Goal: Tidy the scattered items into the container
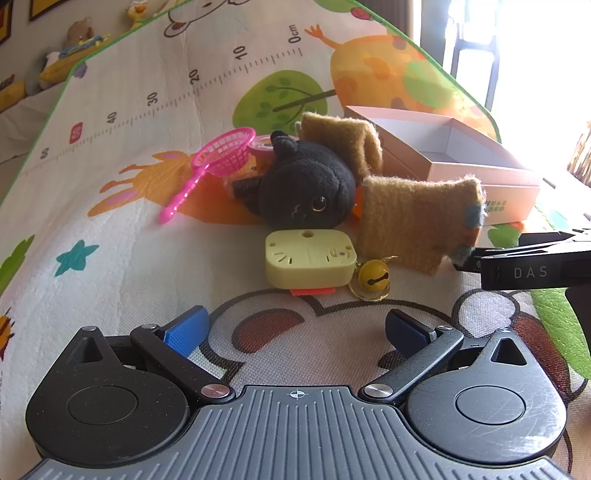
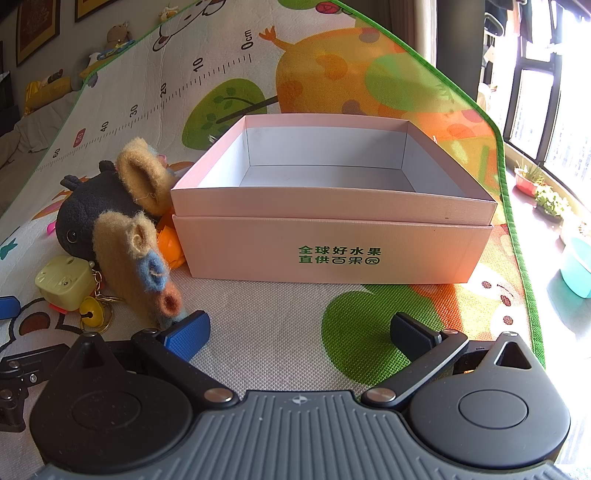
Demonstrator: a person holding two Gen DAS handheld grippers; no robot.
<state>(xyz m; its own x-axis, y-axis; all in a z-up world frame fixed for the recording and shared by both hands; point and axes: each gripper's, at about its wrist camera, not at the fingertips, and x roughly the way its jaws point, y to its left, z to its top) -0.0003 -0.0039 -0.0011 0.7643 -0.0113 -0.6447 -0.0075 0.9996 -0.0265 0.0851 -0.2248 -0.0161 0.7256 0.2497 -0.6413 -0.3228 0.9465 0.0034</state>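
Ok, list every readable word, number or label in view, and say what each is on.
"全球好水果 直供百果园": front of the pink box.
"0cm", "10", "20", "30", "40", "50", "60": ruler print on the play mat.
"DAS": right gripper's finger.
Wall frames: no text legible.

You have a cartoon play mat (image 2: 258,325) with a printed ruler underneath, framed pictures (image 2: 37,29) on the far wall, potted plants (image 2: 546,192) by the window (image 2: 546,92), and a teal tub (image 2: 576,266).

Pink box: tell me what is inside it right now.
Nothing shows inside the pink box: the right wrist view has only bare white walls and floor. The strip of floor just behind its front wall is hidden. The black plush and the other toys lie outside, to its left.
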